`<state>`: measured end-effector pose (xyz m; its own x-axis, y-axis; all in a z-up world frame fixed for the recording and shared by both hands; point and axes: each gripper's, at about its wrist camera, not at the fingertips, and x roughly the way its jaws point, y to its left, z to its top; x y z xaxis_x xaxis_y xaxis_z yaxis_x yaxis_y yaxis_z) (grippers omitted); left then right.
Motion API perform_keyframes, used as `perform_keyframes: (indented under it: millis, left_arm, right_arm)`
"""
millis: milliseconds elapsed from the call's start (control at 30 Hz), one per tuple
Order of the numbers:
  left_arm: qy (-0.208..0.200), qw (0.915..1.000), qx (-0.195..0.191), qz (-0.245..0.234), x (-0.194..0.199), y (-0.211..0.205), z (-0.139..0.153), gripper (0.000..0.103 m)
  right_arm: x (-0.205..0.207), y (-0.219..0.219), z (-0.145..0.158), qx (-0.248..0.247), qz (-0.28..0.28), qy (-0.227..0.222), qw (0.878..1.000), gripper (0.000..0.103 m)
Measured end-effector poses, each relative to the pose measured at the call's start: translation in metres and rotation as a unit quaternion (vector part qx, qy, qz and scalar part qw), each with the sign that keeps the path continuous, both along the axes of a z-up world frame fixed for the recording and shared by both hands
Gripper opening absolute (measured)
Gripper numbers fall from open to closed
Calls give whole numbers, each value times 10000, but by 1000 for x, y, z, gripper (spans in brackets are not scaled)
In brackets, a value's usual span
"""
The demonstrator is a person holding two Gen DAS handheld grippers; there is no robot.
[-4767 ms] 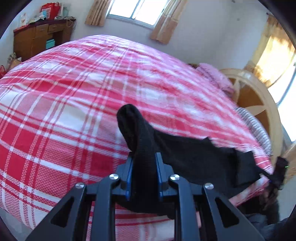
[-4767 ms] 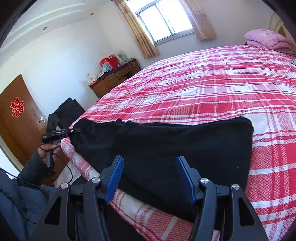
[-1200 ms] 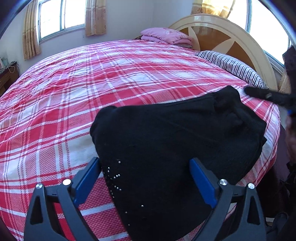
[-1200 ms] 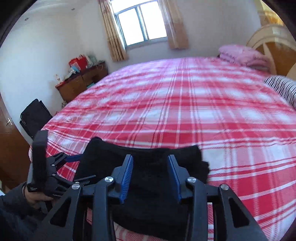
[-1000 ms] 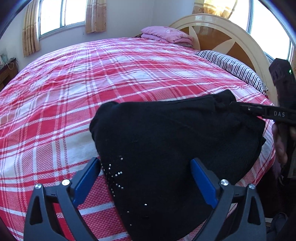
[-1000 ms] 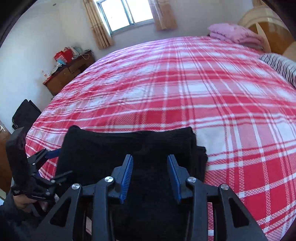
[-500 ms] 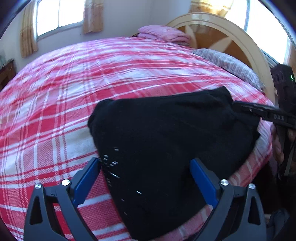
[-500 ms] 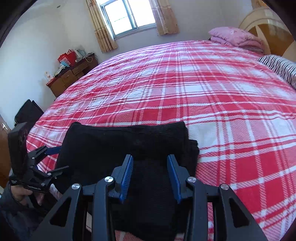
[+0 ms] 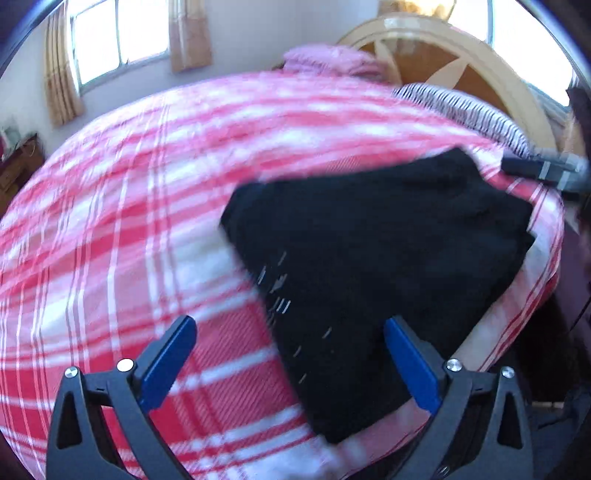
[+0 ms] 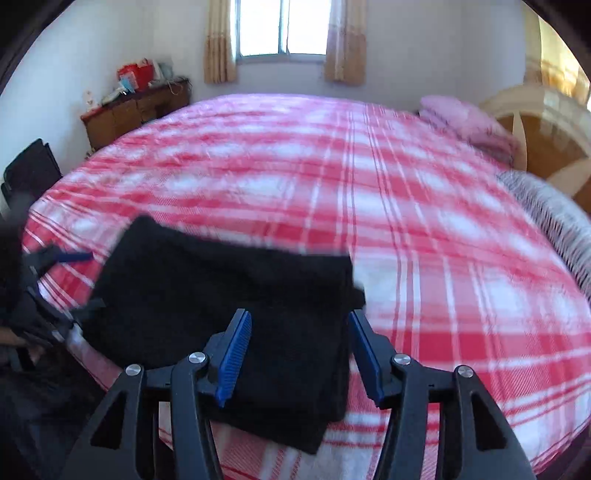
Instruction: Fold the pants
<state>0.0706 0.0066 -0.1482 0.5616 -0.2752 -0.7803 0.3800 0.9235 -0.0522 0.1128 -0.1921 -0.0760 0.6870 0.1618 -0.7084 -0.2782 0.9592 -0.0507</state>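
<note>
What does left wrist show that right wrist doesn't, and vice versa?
Left wrist only: small shiny studs on the pants, and the right claw's tip at the far edge.
Right wrist only: the wooden dresser, a black chair, and the left claw beside the pants.
Both: folded black pants on the red plaid bed, pink pillow, headboard, window.

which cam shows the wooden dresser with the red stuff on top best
The right wrist view. There the dresser stands whole against the far wall left of the window, with the red clutter on top visible, though a bit soft. The left wrist view catches only a dark sliver of it at the left edge, blurred.
</note>
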Motion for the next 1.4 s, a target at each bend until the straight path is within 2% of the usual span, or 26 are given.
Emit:
perform_keyframes:
  millis: [67, 133, 267, 367, 500, 567, 600, 633, 667, 700, 767, 867, 900, 933, 1033, 1100, 1133, 1167, 1300, 1367, 1400]
  left_arm:
    - [203, 9994, -292, 6, 1, 5, -6, 103]
    - [179, 9995, -254, 28, 0, 3, -5, 103]
    - [184, 9996, -229, 25, -2, 0, -7, 103]
    - [284, 9991, -307, 19, -4, -1, -12, 103]
    - [328, 9988, -369, 4, -5, -2, -15, 103]
    - [331, 9987, -397, 5, -5, -2, -16, 103]
    - [321, 9987, -386, 4, -6, -2, -16, 103]
    - [315, 9988, -375, 2, -6, -2, -17, 103]
    - [312, 9989, -363, 2, -4, -3, -17, 103]
    - [305, 9989, -354, -1, -3, -4, -18, 103]
    - [297, 9990, -343, -10, -4, -5, -19, 103]
    - [271, 9990, -352, -19, -3, -8, -20, 103]
    - [258, 9990, -365, -24, -4, -8, -21, 103]
    - [254, 9990, -372, -26, -3, -9, -21, 103]
    - [235, 9989, -401, -20, -5, -7, -20, 103]
    - [206, 9989, -426, 12, -5, -5, -19, 103]
    - [167, 9990, -405, 28, -4, -1, -17, 103]
    - [92, 9994, -345, 45, -5, -2, -14, 103]
    - [-319, 9994, -114, 114, -9, -4, 2, 103]
    - [-412, 9991, -126, 63, -9, -5, 7, 103]
    - [-386, 9992, -107, 17, -8, -7, 6, 103]
  right_arm:
    - [13, 14, 10, 344, 305, 73, 9989, 56]
    - [35, 37, 11, 689, 757, 417, 9939, 56]
    - [82, 84, -6, 885, 1279, 1079, 9819, 56]
    - [111, 116, -22, 948, 1464, 1486, 9734, 56]
    - [134, 144, -45, 1056, 1584, 1988, 9614, 56]
    - [142, 153, -58, 1083, 1708, 2351, 9507, 55]
    - [145, 157, -62, 1067, 1746, 2439, 9480, 53]
    - [146, 161, -66, 1032, 1810, 2521, 9450, 45]
    - [146, 162, -67, 1063, 1856, 2559, 9427, 29]
    - [146, 163, -67, 1109, 1925, 2562, 9408, 23]
    - [142, 164, -63, 1091, 1995, 2431, 9430, 14]
    - [144, 166, -66, 872, 1813, 2233, 9538, 10]
    - [147, 166, -70, 686, 1738, 2176, 9580, 10]
    - [150, 167, -76, 658, 1725, 2231, 9571, 10]
    - [150, 159, -75, 962, 1889, 2183, 9526, 14]
    - [148, 146, -64, 1219, 1810, 2029, 9546, 31]
    - [144, 134, -54, 1313, 1671, 1819, 9601, 45]
    - [140, 125, -47, 1429, 1617, 1696, 9616, 49]
    - [118, 93, -27, 2011, 1659, 1574, 9525, 49]
    - [107, 87, -34, 2100, 1768, 1775, 9451, 49]
    - [105, 87, -41, 2027, 1725, 1876, 9455, 49]
